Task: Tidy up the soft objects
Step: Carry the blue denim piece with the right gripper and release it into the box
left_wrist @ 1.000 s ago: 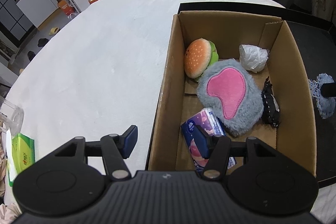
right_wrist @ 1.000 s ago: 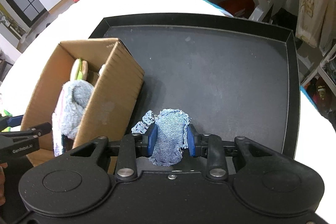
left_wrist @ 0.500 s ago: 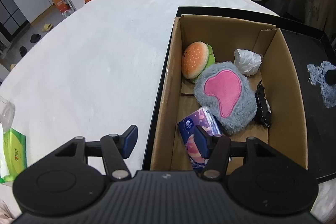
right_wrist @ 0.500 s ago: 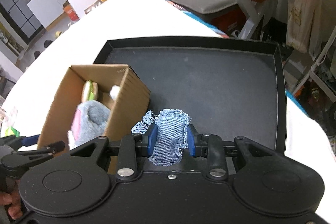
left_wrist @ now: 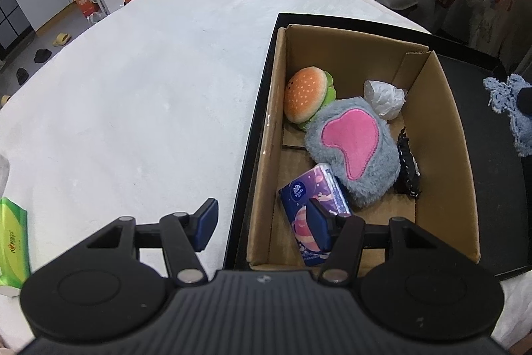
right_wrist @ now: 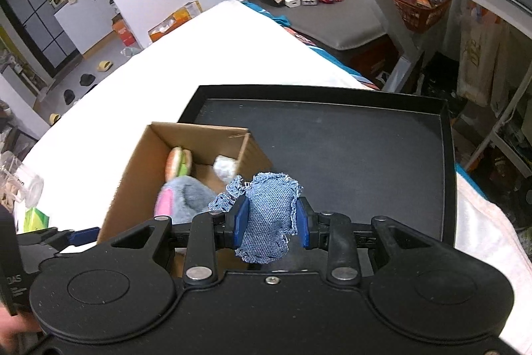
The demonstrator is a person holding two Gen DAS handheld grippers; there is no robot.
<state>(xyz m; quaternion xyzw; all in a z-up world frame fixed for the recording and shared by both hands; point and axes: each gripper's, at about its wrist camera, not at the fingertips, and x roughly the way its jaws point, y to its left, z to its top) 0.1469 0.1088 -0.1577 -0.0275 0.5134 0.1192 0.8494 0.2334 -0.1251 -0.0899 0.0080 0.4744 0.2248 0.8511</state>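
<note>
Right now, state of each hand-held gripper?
Left hand-held gripper: open, holding nothing, straddling the near-left wall of the cardboard box.
Right hand-held gripper: closed on the denim scrap, lifted near the box.

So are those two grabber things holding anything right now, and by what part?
The right hand-held gripper pinches a denim scrap across its middle, frayed ends hanging free. The left hand-held gripper is open and holds nothing.

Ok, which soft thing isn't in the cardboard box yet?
The frayed blue denim scrap, pinched in the right gripper above the black tray; the burger plush and grey-pink plush already lie inside.
</note>
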